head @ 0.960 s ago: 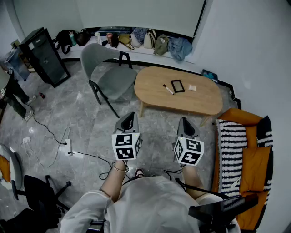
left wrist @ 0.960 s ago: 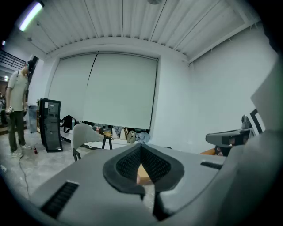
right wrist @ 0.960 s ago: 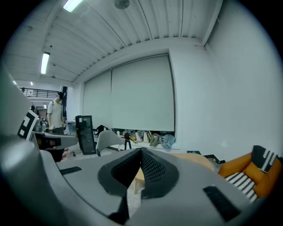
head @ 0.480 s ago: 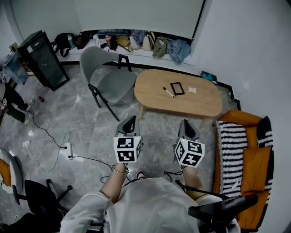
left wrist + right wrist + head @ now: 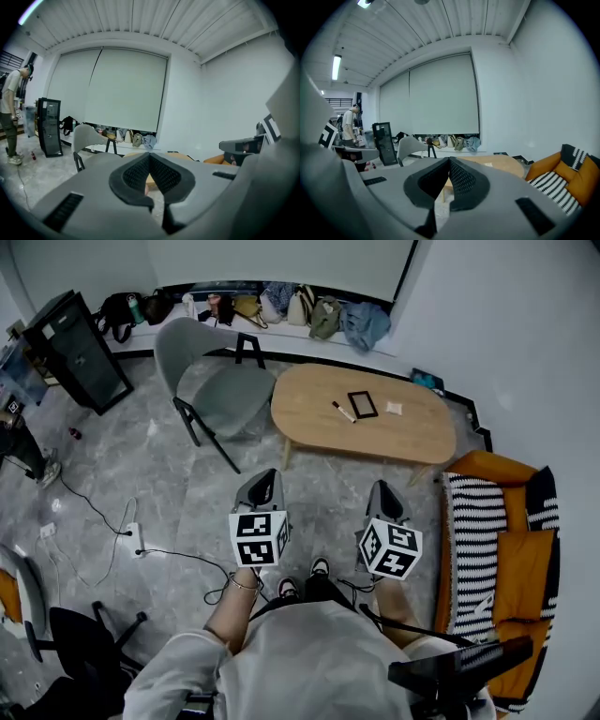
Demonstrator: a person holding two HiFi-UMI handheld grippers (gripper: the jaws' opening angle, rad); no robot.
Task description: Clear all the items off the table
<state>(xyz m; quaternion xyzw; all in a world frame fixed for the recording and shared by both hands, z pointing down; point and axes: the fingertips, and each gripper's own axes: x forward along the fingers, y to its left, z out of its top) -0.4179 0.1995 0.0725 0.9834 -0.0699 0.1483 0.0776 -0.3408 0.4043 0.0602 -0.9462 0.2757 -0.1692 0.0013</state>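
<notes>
nothing cleared yet tbh. a marker (image 5: 344, 412), a black frame (image 5: 363, 405) and a small pale piece (image 5: 394, 409) are left on the worktop (image 5: 309, 423), upper middle. left gripper (image 5: 267, 476) and right gripper (image 5: 384, 489) are held well short of it, fingers pressed together, empty.

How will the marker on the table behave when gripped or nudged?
The marker looks like a slim round barrel lying flat on the smooth wooden table, so it probably rolls if nudged. Likely stiff and light; being thin, it may be hard to pinch.
</notes>
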